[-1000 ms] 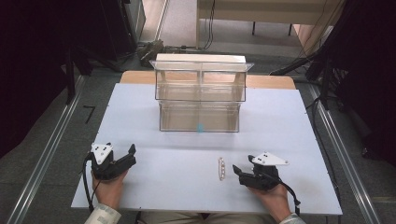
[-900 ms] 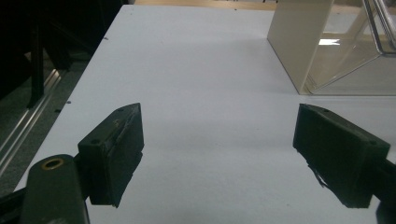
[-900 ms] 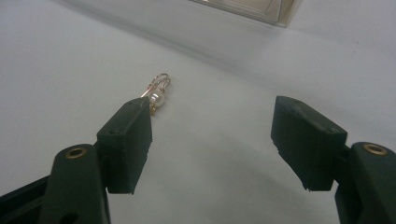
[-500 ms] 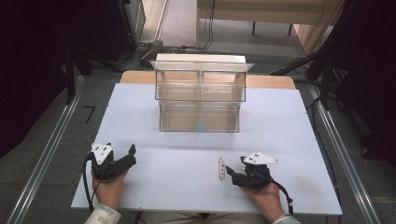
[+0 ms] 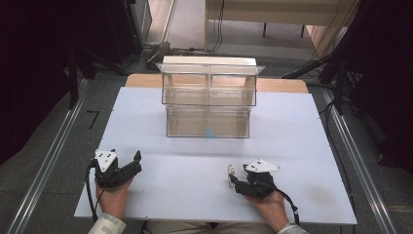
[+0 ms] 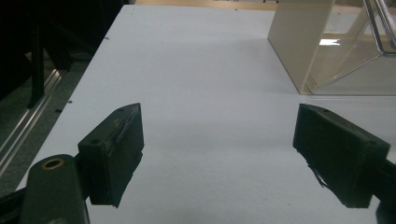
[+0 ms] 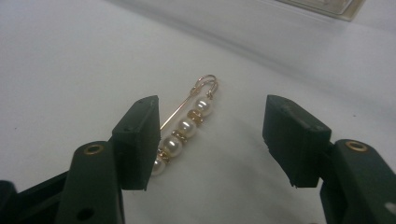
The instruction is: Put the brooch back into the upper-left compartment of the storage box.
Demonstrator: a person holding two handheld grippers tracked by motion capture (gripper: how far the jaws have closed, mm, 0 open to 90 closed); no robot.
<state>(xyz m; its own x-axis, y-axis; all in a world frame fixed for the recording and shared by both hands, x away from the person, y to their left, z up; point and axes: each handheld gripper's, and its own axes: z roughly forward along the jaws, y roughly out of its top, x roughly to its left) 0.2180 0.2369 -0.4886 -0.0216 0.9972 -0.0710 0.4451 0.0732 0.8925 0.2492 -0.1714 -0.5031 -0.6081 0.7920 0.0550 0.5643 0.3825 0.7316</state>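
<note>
No text, label, brand or number can be read — anywhere here.

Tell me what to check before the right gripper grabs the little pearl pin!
1. Pearl pin lies between the jaws of the right gripper: ok, though it sits close to one jaw, not centred.
2. Jaws wide enough to take it: ok; they have just been closing and the pads do not press on it yet.
3. Pin lies flat on the white table, nothing on top of it: ok.
4. Left gripper is out of the way, open and with nothing in it: ok.
5. Clear bins far from the pin: ok.
6. Pin's clasp fastened: cannot tell.
</note>
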